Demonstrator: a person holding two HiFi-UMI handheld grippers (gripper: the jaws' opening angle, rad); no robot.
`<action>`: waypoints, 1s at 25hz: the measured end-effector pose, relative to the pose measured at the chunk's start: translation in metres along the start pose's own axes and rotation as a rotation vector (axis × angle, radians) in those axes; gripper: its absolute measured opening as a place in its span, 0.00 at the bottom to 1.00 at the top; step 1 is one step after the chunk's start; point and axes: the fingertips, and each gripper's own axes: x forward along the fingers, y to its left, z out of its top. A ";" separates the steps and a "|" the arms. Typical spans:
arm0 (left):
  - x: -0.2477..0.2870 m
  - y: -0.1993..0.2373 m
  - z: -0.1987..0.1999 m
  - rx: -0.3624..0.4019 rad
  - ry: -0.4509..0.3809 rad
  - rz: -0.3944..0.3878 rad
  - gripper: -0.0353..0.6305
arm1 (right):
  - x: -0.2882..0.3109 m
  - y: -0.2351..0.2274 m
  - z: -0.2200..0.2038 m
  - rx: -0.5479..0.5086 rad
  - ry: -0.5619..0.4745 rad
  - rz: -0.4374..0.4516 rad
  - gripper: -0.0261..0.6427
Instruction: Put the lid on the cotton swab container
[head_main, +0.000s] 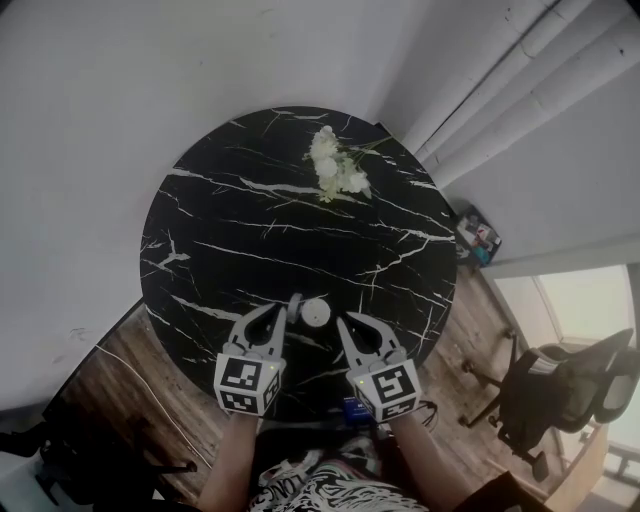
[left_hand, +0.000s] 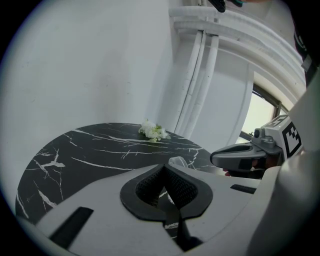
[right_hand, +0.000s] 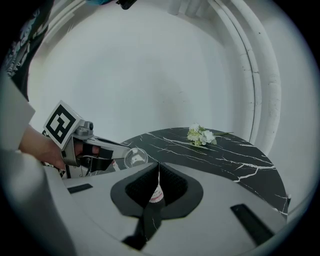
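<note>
The small round cotton swab container (head_main: 316, 312) stands on the black marble table (head_main: 250, 230) near its front edge, between my two grippers. In the right gripper view the container (right_hand: 156, 194) shows through the gap behind the closed jaws, with a pinkish label. My left gripper (head_main: 291, 306) is shut on the clear round lid (right_hand: 135, 158), which it holds just left of the container. The lid (left_hand: 176, 162) peeks over the jaw tips in the left gripper view. My right gripper (head_main: 342, 322) is shut, empty, just right of the container.
White flowers (head_main: 335, 168) lie at the table's far side. A white wall curves round the back and left. An office chair (head_main: 560, 385) and a small box (head_main: 478, 236) stand on the wooden floor to the right of the table.
</note>
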 end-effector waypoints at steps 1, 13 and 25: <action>0.000 -0.001 0.000 0.005 0.000 -0.001 0.07 | 0.000 0.000 0.000 0.000 0.001 0.001 0.07; 0.003 -0.011 -0.002 0.037 0.009 -0.019 0.07 | -0.007 -0.002 0.004 -0.009 -0.017 -0.014 0.07; 0.003 -0.015 -0.002 0.055 0.009 -0.023 0.07 | -0.010 0.001 0.000 -0.010 -0.010 -0.013 0.07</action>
